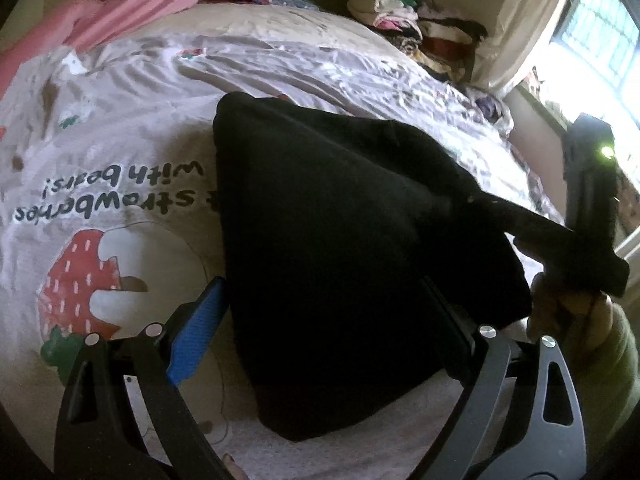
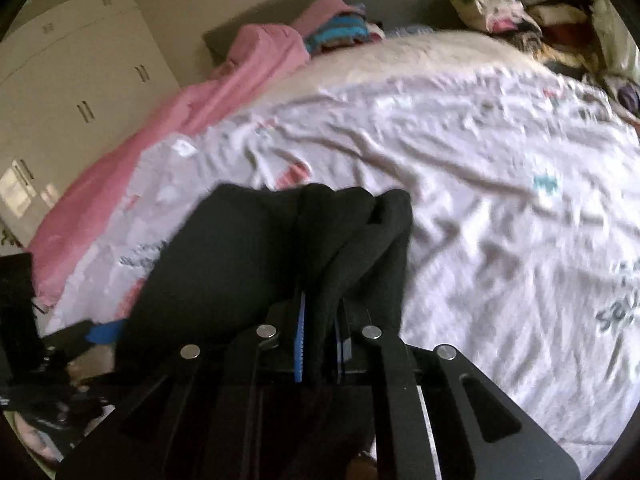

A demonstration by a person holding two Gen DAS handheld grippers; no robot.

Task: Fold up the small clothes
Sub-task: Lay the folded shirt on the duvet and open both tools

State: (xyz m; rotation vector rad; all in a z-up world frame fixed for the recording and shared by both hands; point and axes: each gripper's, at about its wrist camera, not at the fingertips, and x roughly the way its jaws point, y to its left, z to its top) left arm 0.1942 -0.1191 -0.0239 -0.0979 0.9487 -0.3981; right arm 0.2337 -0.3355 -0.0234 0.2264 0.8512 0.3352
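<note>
The black soft knitted garment (image 1: pixel 340 248) lies partly on the bed with the white printed cover (image 1: pixel 120 140), and one corner is lifted to the right. The right gripper (image 2: pixel 320 344) has its fingers pressed together on a bunched edge of this cloth. The left gripper (image 1: pixel 320 320) has its fingers spread, one on each side of the garment's near part. The bunched layers could slip out during the pull, so the fold may become uneven.
</note>
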